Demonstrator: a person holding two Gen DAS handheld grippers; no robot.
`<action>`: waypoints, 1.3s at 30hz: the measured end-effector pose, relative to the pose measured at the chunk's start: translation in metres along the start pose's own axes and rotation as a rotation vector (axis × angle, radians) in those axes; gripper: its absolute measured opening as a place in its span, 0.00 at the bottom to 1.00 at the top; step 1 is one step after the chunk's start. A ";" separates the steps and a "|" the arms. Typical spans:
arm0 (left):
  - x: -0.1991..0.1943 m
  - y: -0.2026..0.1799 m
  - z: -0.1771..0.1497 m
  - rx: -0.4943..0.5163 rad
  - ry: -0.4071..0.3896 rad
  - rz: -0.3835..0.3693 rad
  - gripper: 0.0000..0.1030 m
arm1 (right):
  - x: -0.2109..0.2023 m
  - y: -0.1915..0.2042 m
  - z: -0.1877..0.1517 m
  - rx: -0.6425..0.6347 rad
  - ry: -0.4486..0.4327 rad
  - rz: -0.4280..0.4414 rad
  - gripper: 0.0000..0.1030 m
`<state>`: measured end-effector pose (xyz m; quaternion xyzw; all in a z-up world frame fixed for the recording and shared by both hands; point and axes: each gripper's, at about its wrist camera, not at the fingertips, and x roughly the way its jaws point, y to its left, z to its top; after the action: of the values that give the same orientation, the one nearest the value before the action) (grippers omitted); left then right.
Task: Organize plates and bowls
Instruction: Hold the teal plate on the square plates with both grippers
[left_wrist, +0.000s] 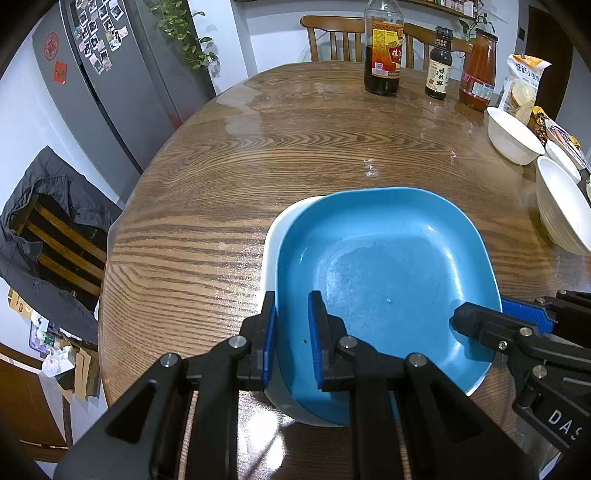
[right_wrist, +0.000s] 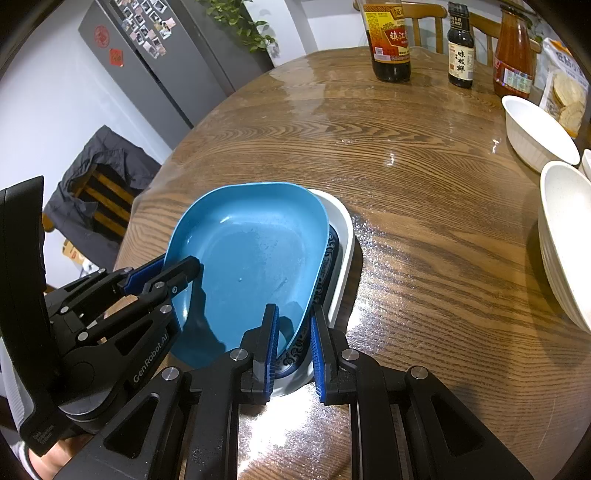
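Note:
A blue square plate (left_wrist: 384, 266) (right_wrist: 251, 251) sits over a white deep dish (left_wrist: 271, 240) (right_wrist: 343, 236) near the table's front edge. Between them lies a dark plate with a blue-and-white patterned rim (right_wrist: 328, 266). My left gripper (left_wrist: 293, 317) (right_wrist: 166, 271) is shut on the blue plate's left rim, one pad inside and one outside. My right gripper (right_wrist: 293, 332) (left_wrist: 491, 314) is shut on the blue plate's right rim, and its outer finger reaches down beside the patterned rim. Whether the plate rests on the stack or hangs just above it, I cannot tell.
The round wooden table (left_wrist: 258, 155) holds three bottles at the back (left_wrist: 382, 48) and a packet of crackers (left_wrist: 522, 85). White bowls (left_wrist: 513, 134) (right_wrist: 565, 236) stand at the right. A chair with a dark jacket (left_wrist: 48, 229) and a grey fridge (left_wrist: 122, 92) stand to the left.

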<state>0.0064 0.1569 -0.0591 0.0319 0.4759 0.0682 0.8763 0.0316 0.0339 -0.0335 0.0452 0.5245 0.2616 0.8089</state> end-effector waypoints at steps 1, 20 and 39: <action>0.000 0.000 0.000 0.001 0.000 0.000 0.15 | 0.000 0.000 0.000 0.000 0.000 0.000 0.17; 0.000 -0.001 0.000 0.003 0.000 -0.001 0.15 | 0.000 0.000 0.001 0.004 -0.001 -0.004 0.17; -0.001 0.001 -0.001 0.002 -0.004 -0.004 0.15 | -0.001 0.002 0.001 -0.006 0.000 -0.030 0.17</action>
<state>0.0053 0.1578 -0.0583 0.0320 0.4741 0.0660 0.8774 0.0317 0.0355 -0.0318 0.0348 0.5243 0.2511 0.8129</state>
